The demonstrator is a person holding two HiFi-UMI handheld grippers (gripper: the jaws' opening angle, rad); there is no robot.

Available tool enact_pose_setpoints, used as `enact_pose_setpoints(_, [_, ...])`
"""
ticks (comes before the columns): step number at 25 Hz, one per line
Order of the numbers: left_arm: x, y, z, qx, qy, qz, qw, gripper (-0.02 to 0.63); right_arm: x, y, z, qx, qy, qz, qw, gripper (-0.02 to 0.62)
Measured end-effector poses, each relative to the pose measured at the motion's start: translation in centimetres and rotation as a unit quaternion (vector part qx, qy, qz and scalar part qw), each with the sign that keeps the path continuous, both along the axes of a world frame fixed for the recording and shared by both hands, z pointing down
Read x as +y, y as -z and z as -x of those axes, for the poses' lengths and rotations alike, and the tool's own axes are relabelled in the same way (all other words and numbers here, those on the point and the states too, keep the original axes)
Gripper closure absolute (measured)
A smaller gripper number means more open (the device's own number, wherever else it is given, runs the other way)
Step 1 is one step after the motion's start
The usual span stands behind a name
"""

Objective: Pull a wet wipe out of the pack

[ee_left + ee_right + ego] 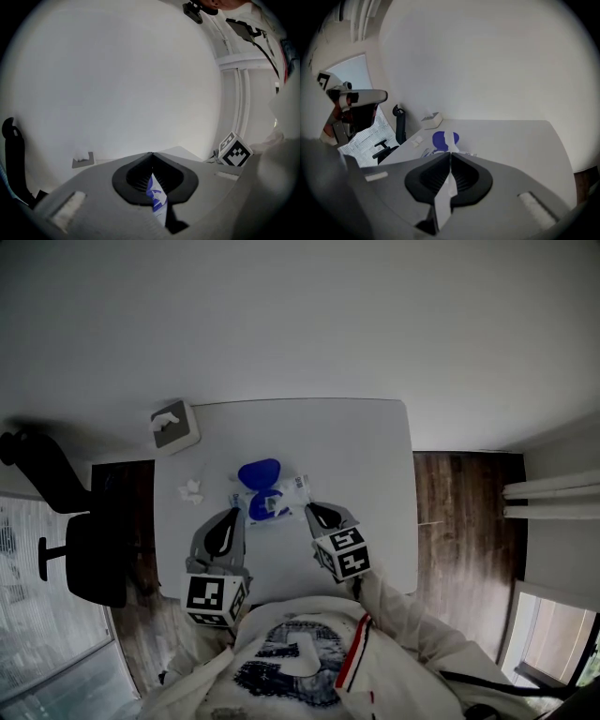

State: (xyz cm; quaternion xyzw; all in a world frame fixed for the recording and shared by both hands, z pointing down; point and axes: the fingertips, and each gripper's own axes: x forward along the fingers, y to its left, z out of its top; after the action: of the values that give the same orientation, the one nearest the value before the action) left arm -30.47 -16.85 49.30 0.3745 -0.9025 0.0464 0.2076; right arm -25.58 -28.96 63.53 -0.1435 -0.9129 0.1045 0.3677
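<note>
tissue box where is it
In the head view, the tissue box sits on the far left corner of the table, beyond a crumpled wipe and left of the pack.

- I see a blue-and-white plastic wipe pack [267,505] on the white rectangular table [356,456].
- White thin wet wipe [443,204].
- Dark brown wood floor [464,521] beside the table.

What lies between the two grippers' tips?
The wet wipe pack, in the head view: the left gripper grips its edge, the right gripper a white wipe.
</note>
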Motion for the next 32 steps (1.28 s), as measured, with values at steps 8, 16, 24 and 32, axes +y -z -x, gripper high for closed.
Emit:
enact_pose_setpoints(8, [-2.7,0.4,-1.2,-0.017,-0.006,0.012,0.9998,0.603,-4.2,4.1,-1.0,-0.074,-0.046,0.005,0.996,0.583])
enact_pose_setpoints(16, [-5.0,0.3,-2.4,-0.028,-0.001,0.034,0.9990,0.604,-7.1,7.9,-1.8,-0.122,-0.055,0.012,0.991,0.583])
enact_pose_setpoints(24, [-5.5,1.5,-2.9,-0.038,-0.004,0.031,0.9988,0.603,-8.8,9.3,-2.2,-0.143,-0.072,0.008,0.987,0.583])
enact_pose_setpoints(32, [-2.9,3.3,-4.6,-0.058,-0.021,0.009,0.9981,0.603,-6.3,11.7,-3.8,-0.164,-0.090,-0.008,0.982,0.583])
